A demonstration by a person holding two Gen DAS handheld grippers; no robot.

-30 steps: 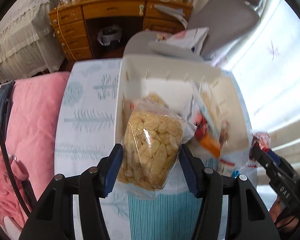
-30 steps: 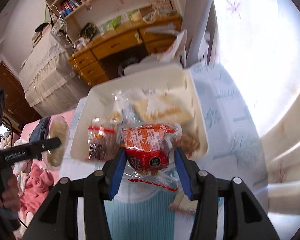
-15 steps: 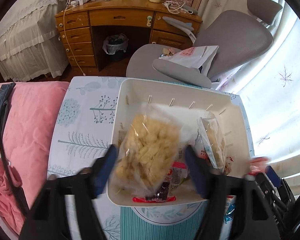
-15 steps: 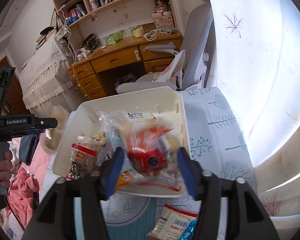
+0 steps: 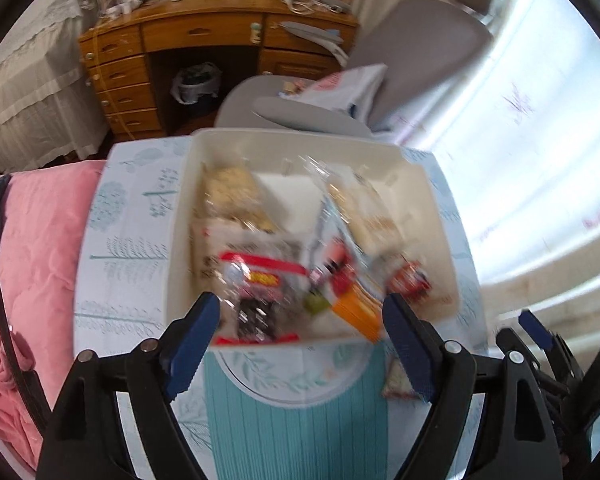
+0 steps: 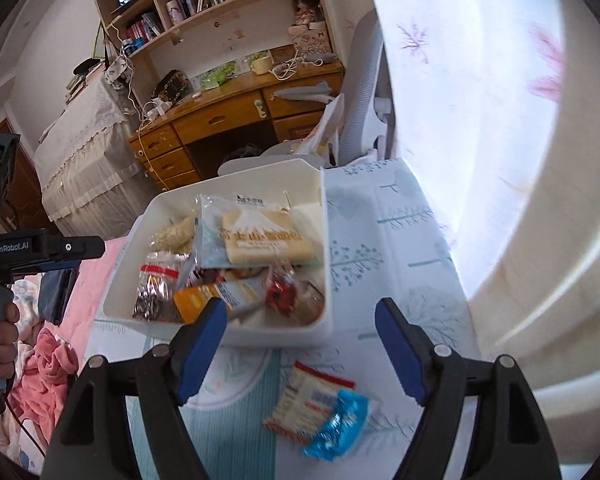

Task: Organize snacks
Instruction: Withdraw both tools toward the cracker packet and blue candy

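Both grippers empty over the counter — two packets left outside the bin.

My left gripper (image 5: 302, 342) and right gripper (image 6: 298, 346) both have their jaws spread wide, holding nothing. The white bin (image 6: 320, 216) ahead already carries several snacks. The red-and-white packet (image 6: 306, 404) and the blue packet (image 6: 340, 424) lie touching on the counter (image 6: 388, 248) just below my right jaws — the right is clearly nearer; the long axis of the red-and-white one seems to run diagonally, so I'd judge a turned wrist is needed.
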